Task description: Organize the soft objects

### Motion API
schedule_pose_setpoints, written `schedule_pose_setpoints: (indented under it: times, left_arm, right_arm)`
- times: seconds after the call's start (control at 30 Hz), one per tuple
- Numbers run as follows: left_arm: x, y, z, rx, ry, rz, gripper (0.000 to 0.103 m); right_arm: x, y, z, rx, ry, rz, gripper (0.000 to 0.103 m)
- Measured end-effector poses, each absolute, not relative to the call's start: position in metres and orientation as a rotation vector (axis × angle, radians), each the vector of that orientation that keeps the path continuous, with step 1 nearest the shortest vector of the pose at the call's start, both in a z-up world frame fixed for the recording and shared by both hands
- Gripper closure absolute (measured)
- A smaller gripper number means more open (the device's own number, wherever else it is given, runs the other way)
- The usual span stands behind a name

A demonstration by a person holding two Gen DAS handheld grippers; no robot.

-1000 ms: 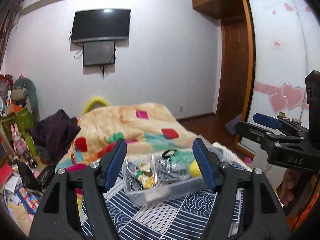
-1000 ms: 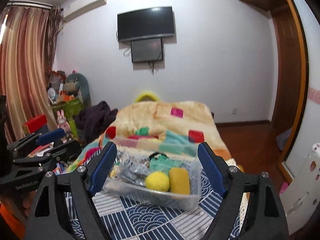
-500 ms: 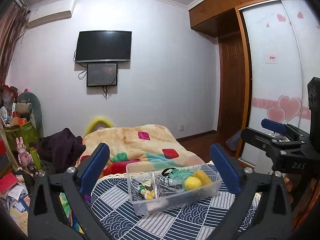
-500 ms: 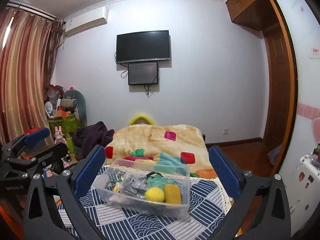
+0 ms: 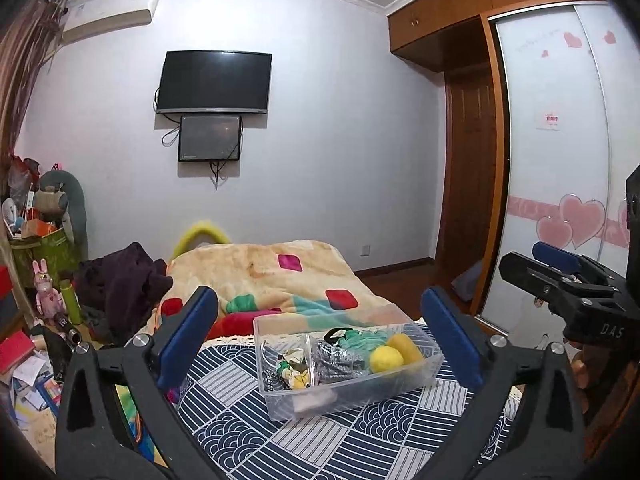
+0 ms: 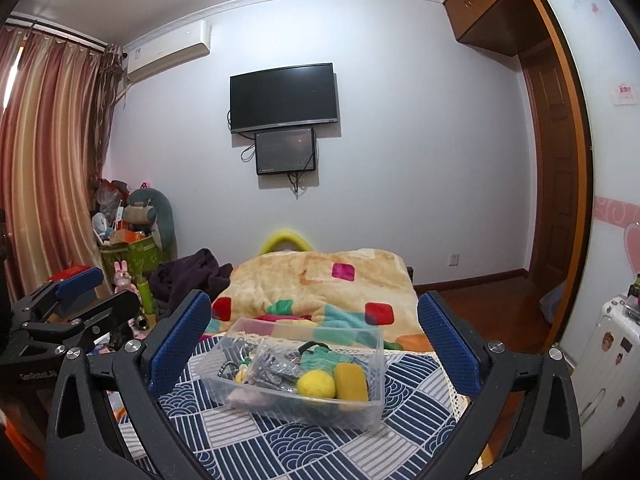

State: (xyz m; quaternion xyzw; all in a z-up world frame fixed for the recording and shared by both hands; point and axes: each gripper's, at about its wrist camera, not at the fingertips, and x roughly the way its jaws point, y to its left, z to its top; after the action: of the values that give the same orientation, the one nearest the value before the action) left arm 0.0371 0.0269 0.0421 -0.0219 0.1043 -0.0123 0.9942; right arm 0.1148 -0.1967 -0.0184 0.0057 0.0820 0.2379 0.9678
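A clear plastic box (image 5: 416,380) (image 6: 372,336) stands on a blue patterned cloth (image 5: 320,436) (image 6: 288,444). It holds a yellow ball (image 5: 386,359) (image 6: 316,385), a mustard sponge (image 5: 406,346) (image 6: 351,381), a teal soft piece (image 5: 362,337) (image 6: 324,358) and silvery and small items. My left gripper (image 5: 322,338) is open and empty, held back from the box. My right gripper (image 6: 314,338) is open and empty, also held back. Each gripper shows at the edge of the other's view.
A bed with a colourful patched blanket (image 5: 272,276) (image 6: 320,280) lies behind the cloth. Dark clothes (image 5: 120,280) and clutter (image 5: 36,264) sit at the left. A wardrobe with sliding doors (image 5: 560,160) and a white suitcase (image 6: 612,352) stand at the right.
Both grippers have pulled back and risen from the box and opened wider. The box now looks smaller and lower in both views.
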Motion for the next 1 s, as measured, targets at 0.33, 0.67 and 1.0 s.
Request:
schedule_pose_setpoints:
  times: [0.33,0.67,1.0]
  left_arm:
    - [0.0397,0.0308,0.0386,-0.052,0.221,-0.021,0.0]
    - [0.0398,0.0314,0.0391,-0.05,0.218,-0.021,0.0]
    - [0.04,0.0316,0.0402,-0.051,0.222,-0.029,0.0]
  right_arm:
    - [0.1145,-0.196,-0.018,0.01,0.177,0.491,0.0]
    - [0.1119,-0.1964,-0.0171,0.005,0.169,0.495,0.0]
    - [0.1118,-0.1979,-0.0162,0.011,0.168,0.496,0.0]
